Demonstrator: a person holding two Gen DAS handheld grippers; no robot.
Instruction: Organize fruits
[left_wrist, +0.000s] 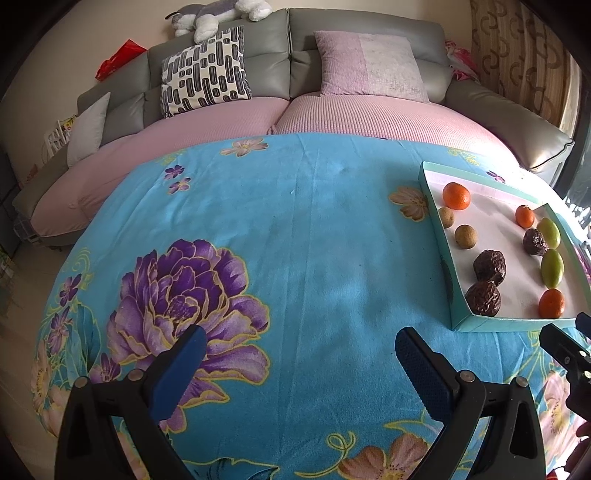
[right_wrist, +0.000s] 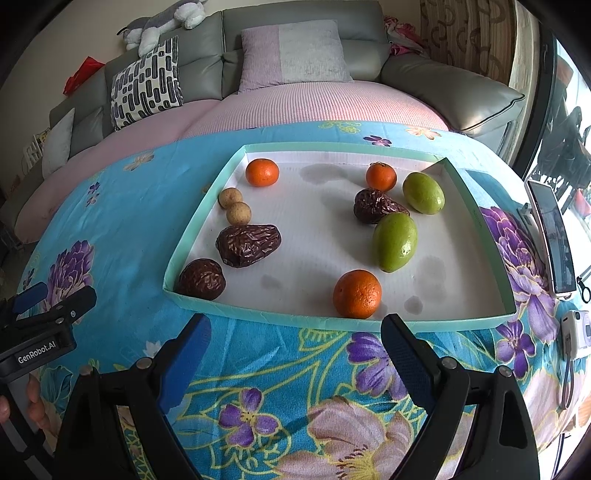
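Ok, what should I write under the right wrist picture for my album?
Open right gripper facing a tray holding three oranges, three wrinkly dark fruits, two green fruits and two small tan ones.

Home living room: grey sofa (left_wrist: 258, 48), cushions (left_wrist: 205, 74), plush toy (left_wrist: 218, 14).

Both wrist views look forward and downward over the flowered tabletop (left_wrist: 295, 229) toward the sofa (left_wrist: 280, 66). The left view sits farther left, catching the fruit tray (left_wrist: 458, 317) at its right edge; the right view faces that tray (right_wrist: 207, 299) closely.
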